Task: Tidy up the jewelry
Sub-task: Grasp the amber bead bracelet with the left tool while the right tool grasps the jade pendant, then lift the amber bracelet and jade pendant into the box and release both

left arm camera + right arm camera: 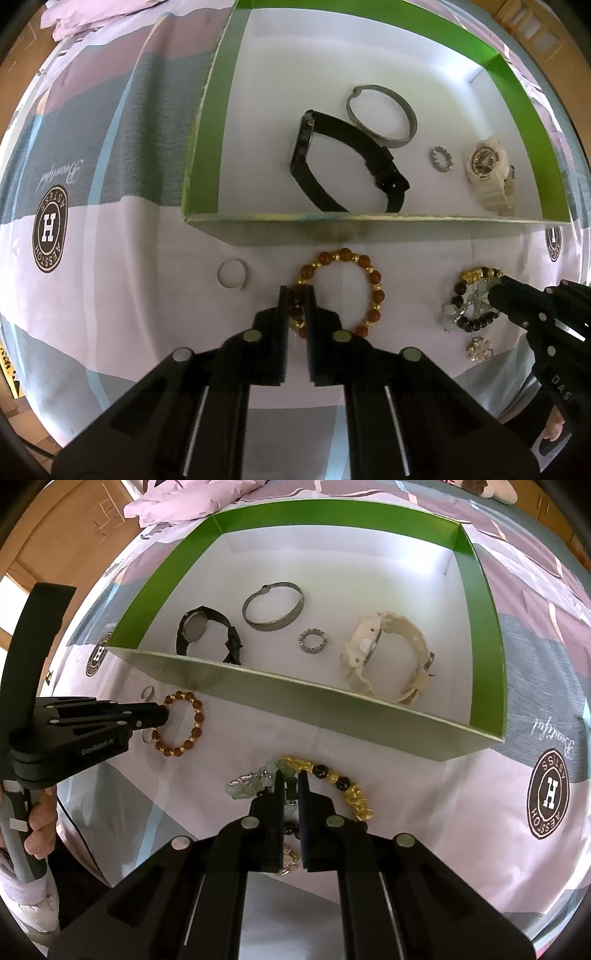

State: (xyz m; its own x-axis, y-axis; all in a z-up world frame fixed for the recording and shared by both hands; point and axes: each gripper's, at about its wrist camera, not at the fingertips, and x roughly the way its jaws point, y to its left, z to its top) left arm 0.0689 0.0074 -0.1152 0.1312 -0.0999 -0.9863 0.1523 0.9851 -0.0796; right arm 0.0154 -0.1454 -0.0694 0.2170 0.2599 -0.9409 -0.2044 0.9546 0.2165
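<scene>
A brown and gold bead bracelet (376,288) (195,716) lies on the bedsheet in front of the green box (369,218) (295,686). My left gripper (296,295) (164,716) is shut on its left side, with beads pinched between the fingers. To the right lies a black and gold bead bracelet (469,321) (354,794) with pale crystal charms. My right gripper (292,777) (495,295) is shut on it near the charms. Both bracelets still touch the sheet.
Inside the white-floored box are a black watch (332,162), a silver bangle (380,114), a small silver ring (441,158) and a cream watch (491,173). On the sheet, a pale ring (232,273) lies left of the brown bracelet and a sparkly brooch (479,349) near the right gripper.
</scene>
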